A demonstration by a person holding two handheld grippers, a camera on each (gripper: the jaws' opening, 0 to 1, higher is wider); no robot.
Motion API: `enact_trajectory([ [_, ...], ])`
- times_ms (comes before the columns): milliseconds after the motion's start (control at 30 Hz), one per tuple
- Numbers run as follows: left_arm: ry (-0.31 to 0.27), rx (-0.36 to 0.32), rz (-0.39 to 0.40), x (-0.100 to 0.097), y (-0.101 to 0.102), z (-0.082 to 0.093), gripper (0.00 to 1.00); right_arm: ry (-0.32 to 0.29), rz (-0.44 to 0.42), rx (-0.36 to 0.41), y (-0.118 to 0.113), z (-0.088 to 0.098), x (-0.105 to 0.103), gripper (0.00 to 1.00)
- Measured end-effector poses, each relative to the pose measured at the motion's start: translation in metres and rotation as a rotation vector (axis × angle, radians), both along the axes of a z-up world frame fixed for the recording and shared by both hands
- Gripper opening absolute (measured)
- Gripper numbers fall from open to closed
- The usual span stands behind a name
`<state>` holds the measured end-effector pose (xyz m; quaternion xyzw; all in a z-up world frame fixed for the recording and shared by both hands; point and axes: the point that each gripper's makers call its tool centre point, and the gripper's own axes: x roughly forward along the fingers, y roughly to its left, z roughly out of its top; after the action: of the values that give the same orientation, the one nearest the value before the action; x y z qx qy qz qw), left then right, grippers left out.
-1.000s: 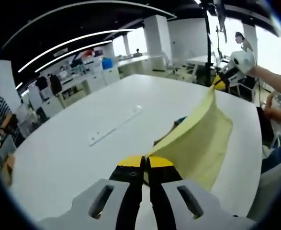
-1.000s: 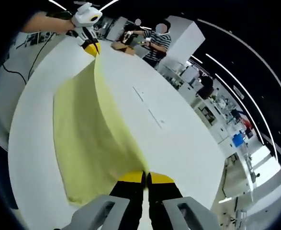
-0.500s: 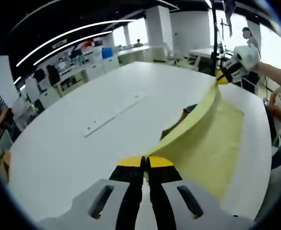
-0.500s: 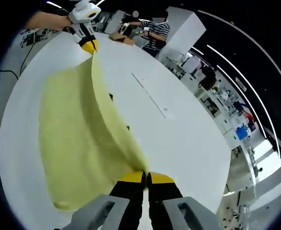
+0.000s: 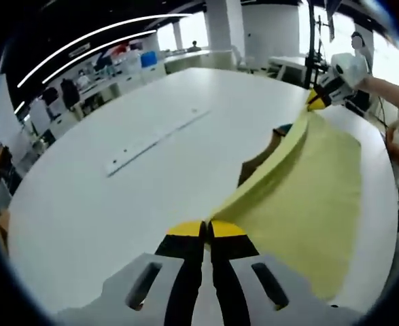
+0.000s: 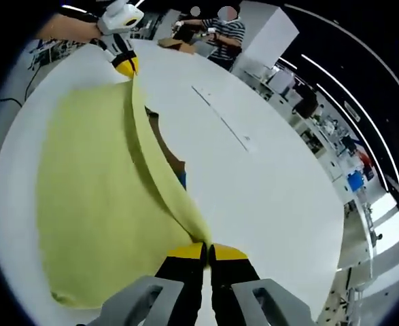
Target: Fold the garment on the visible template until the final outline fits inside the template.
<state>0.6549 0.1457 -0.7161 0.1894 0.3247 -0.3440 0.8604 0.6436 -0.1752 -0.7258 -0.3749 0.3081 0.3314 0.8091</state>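
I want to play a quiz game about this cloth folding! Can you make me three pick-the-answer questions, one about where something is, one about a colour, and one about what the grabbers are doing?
1. Where does the long flat strip lie?
A. on the bare white table, apart from the cloth
B. on top of the cloth
C. in a gripper

2. What colour is the garment?
A. blue
B. pale yellow
C. red

3. What are the two grippers doing?
A. both open above the table
B. one holds the strip
C. both shut on an edge of the garment

Answers:
1. A, white table shows between the strip and the cloth.
2. B, the whole sheet looks pale yellow in both views.
3. C, the left gripper and the right gripper each pinch the cloth, with the edge raised between them.
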Motion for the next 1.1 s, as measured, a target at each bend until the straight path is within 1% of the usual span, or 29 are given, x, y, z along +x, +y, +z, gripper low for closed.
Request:
enact_trajectory([
  [200, 0.018, 0.001, 0.009, 0.005, 0.001, -0.012, 0.0, 0.021, 0.005, 0.005, -0.001, -0.01, 0.003, 0.0],
  [267, 0.047, -0.034, 0.037, 0.005, 0.001, -0.018, 0.0, 0.031, 0.006, 0.006, -0.001, -0.014, 0.003, 0.0],
  [300, 0.053, -0.04, 0.044, 0.005, 0.002, -0.019, 0.0, 0.037, 0.004, 0.008, -0.001, -0.015, 0.002, 0.0],
  [500, 0.054, -0.042, 0.04, 0.007, 0.001, -0.022, 0.0, 0.061, 0.001, 0.012, -0.001, -0.022, 0.001, 0.0],
  [600, 0.046, -0.032, 0.02, 0.007, 0.001, -0.021, 0.0, 0.061, -0.024, 0.032, -0.002, -0.02, 0.001, 0.05],
  [667, 0.041, -0.024, 0.015, 0.007, 0.002, -0.02, 0.03, 0.061, -0.039, 0.048, -0.004, -0.016, 0.001, 0.12],
  [700, 0.028, -0.017, -0.003, 0.006, 0.003, -0.018, 0.05, 0.06, -0.042, 0.064, -0.004, -0.014, 0.001, 0.14],
  [733, 0.026, -0.015, -0.01, 0.006, 0.004, -0.017, 0.06, 0.062, -0.039, 0.071, -0.004, -0.013, 0.0, 0.16],
  [767, 0.034, -0.019, -0.012, 0.005, 0.005, -0.017, 0.07, 0.07, -0.015, 0.097, 0.0, -0.011, -0.002, 0.16],
  [867, 0.046, -0.04, -0.025, 0.003, 0.006, -0.017, 0.09, 0.069, 0.003, 0.088, 0.001, -0.011, -0.002, 0.16],
  [967, 0.047, -0.041, -0.052, 0.001, 0.004, -0.017, 0.11, 0.06, -0.006, 0.072, -0.002, -0.014, 0.003, 0.14],
  [1033, 0.047, -0.029, -0.061, 0.002, 0.005, -0.019, 0.11, 0.062, -0.017, 0.081, -0.003, -0.016, 0.005, 0.09],
  [1100, 0.038, -0.02, -0.064, 0.004, 0.004, -0.019, 0.07, 0.061, -0.027, 0.078, -0.004, -0.017, 0.006, 0.03],
])
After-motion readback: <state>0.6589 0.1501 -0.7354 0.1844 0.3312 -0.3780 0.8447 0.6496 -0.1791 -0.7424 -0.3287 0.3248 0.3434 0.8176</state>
